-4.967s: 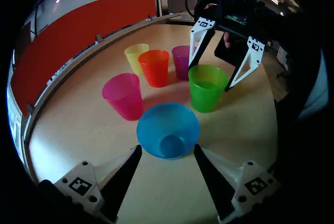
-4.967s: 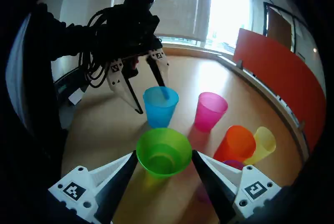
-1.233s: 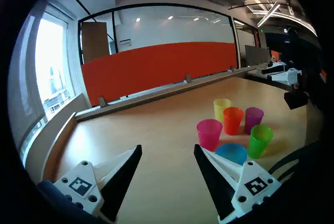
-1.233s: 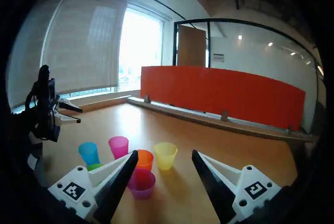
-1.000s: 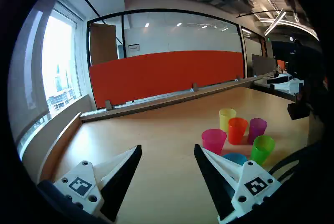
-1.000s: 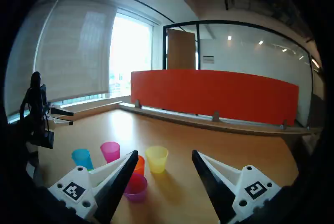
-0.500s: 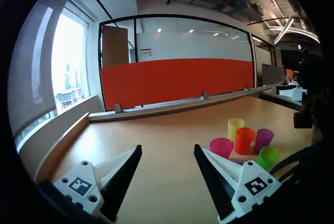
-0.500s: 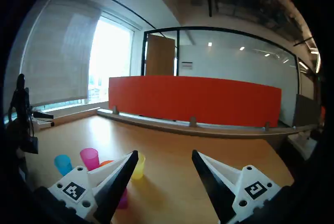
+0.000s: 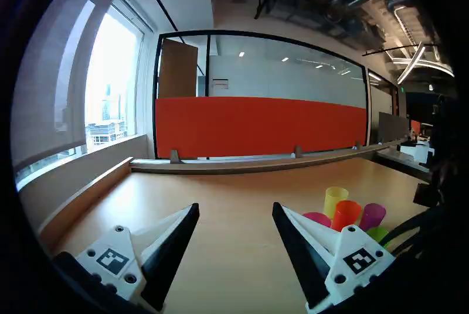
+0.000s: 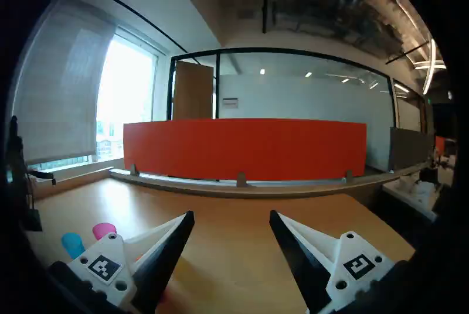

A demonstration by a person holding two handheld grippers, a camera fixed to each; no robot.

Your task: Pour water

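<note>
In the left gripper view my left gripper (image 9: 234,208) is open and empty, held above the wooden table (image 9: 234,255). Behind its right finger stands a cluster of plastic cups: yellow cup (image 9: 335,198), orange cup (image 9: 346,213), purple cup (image 9: 372,215), part of a pink cup (image 9: 317,218) and part of a green cup (image 9: 378,233). In the right gripper view my right gripper (image 10: 231,214) is open and empty too. At its lower left I see a blue cup (image 10: 72,244) and a pink cup (image 10: 104,231), partly behind the left finger. The other gripper (image 10: 17,179) shows dimly at the far left edge.
A long orange partition (image 9: 258,126) runs along the table's far edge, with a raised wooden ledge (image 9: 246,164) in front of it. Bright windows (image 9: 108,109) line the left side. Desks with white items (image 9: 419,153) stand at the far right.
Both grippers have let go of the blue and green cups, drawn back and tilted upward. The cups have slid low in both views and now sit far off.
</note>
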